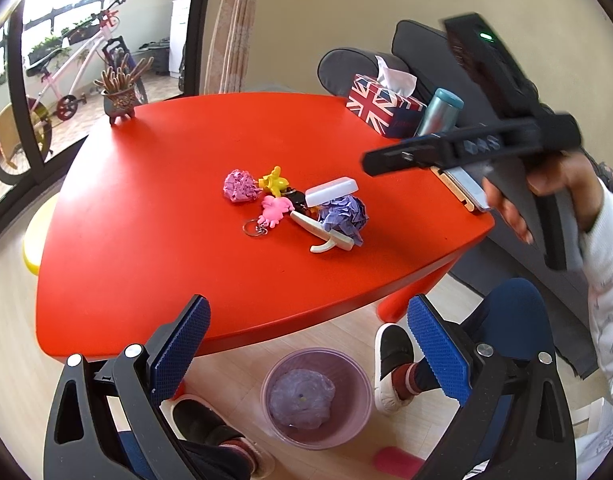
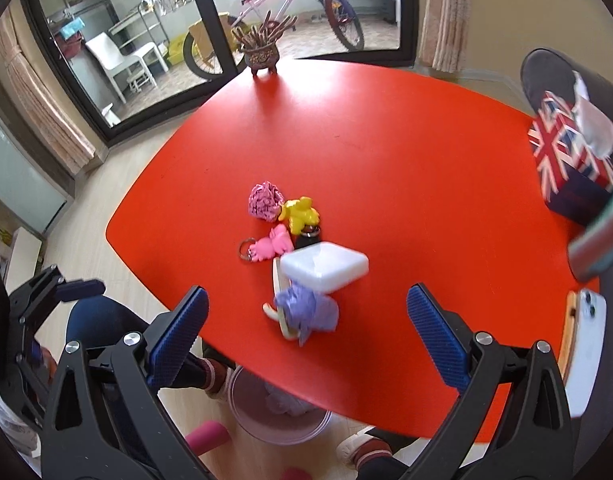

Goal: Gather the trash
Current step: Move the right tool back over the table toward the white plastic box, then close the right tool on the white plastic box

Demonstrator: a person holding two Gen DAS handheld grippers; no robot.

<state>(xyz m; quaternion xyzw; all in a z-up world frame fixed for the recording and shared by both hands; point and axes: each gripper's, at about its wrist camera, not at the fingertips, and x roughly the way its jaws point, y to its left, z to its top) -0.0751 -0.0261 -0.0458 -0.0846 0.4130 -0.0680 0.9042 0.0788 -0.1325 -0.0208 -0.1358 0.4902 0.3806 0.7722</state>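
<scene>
A pink crumpled paper ball (image 1: pixel 239 186) (image 2: pixel 264 201) and a purple crumpled paper ball (image 1: pixel 343 216) (image 2: pixel 308 312) lie among small items in the middle of the red table (image 1: pixel 178 152) (image 2: pixel 406 152). A pale pink trash bin (image 1: pixel 316 396) (image 2: pixel 280 416) with a bag inside stands on the floor under the table's near edge. My left gripper (image 1: pixel 306 344) is open and empty, above the bin and short of the table. My right gripper (image 2: pixel 306 332) is open and empty, just short of the purple ball; it also shows in the left wrist view (image 1: pixel 466 148).
Beside the paper lie a white case (image 2: pixel 326 266), yellow (image 2: pixel 300 214) and pink (image 2: pixel 272 244) keychain toys and a white clip. A Union Jack tissue box (image 1: pixel 382 108), a teal bottle (image 1: pixel 440 114), a phone (image 2: pixel 586 352) and a plant pot (image 1: pixel 120 98) stand at the table's edges.
</scene>
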